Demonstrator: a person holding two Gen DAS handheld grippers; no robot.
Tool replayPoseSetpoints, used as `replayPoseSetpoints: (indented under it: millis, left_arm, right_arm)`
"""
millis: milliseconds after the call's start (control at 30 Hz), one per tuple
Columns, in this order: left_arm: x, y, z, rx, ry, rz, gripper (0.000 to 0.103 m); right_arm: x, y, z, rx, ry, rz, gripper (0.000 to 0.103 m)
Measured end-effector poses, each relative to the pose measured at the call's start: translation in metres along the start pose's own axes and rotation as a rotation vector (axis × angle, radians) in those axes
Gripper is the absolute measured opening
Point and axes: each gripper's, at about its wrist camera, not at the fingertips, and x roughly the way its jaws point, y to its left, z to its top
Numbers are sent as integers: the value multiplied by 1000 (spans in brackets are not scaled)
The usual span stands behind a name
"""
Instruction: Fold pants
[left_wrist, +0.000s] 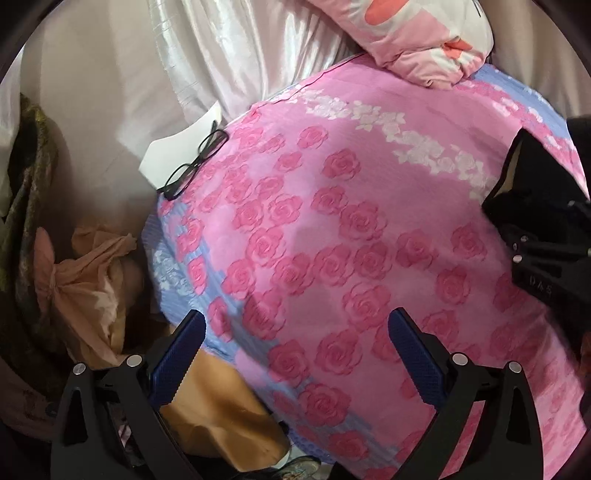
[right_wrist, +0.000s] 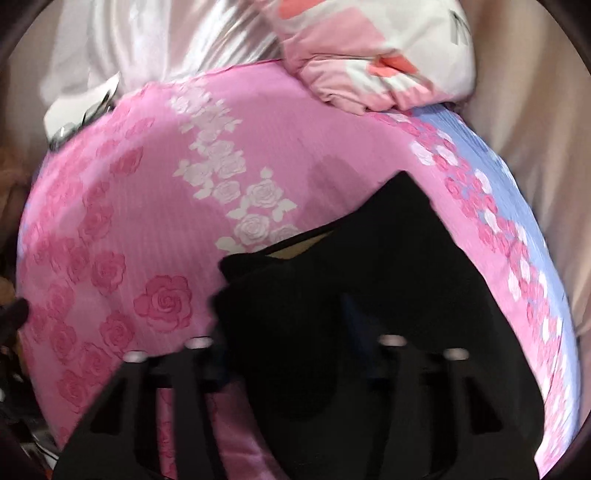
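The black pants (right_wrist: 369, 258) lie bunched on the pink rose bedsheet (right_wrist: 147, 184) and drape over my right gripper (right_wrist: 295, 306), hiding most of its fingers; one blue pad (right_wrist: 354, 314) peeks out. That gripper looks shut on the cloth. In the left wrist view the pants (left_wrist: 535, 177) sit at the right edge, one corner lifted, with the right gripper (left_wrist: 524, 240) behind them. My left gripper (left_wrist: 295, 321) hangs open over the sheet (left_wrist: 332, 221) near the bed's left edge, well left of the pants, with nothing between its blue pads (left_wrist: 181, 362).
Black glasses (left_wrist: 195, 162) rest on a white sheet of paper (left_wrist: 173, 147) at the bed's far left corner. A folded pink quilt (left_wrist: 424, 40) sits at the head. Tied plastic bags (left_wrist: 88, 280) and a brown bundle (left_wrist: 218, 398) lie beside the bed.
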Motion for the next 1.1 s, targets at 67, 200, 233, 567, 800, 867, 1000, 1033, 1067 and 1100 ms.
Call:
replayPoseSetpoints:
  millis: [67, 200, 233, 567, 800, 867, 1000, 1033, 1067, 1100]
  left_arm:
    - [-1, -5, 7, 8, -14, -15, 98]
    - [-11, -29, 29, 43, -59, -48, 98]
    - [-16, -38, 36, 56, -78, -63, 98]
    - [-118, -216, 61, 361, -285, -312, 98]
    - [-194, -394, -40, 720, -282, -477, 98]
    - [-196, -437, -81, 812, -255, -459, 98]
    - [-194, -482, -142, 911, -341, -280, 98]
    - [-197, -484, -148, 915, -391, -241, 98]
    - [-199, -486, -152, 921, -404, -225, 98]
    - [-198, -485, -152, 922, -407, -212, 98]
  right_arm:
    - [-12, -30, -4, 195, 4, 111, 15]
    - [-53, -108, -32, 592, -72, 363, 14]
    - [-66, -123, -42, 660, -108, 421, 14]
    - [-242, -309, -290, 1263, -481, 410, 14]
    - [-248, -350, -517, 1573, -357, 102, 15]
    - [-224, -346, -546, 1627, -361, 178, 16]
    - [-219, -349, -552, 1630, -428, 336, 33]
    - [-224, -352, -548, 1600, -408, 333, 44]
    - [-234, -354, -543, 1557, -389, 287, 54]
    - [-251, -358, -535, 1487, -390, 207, 58]
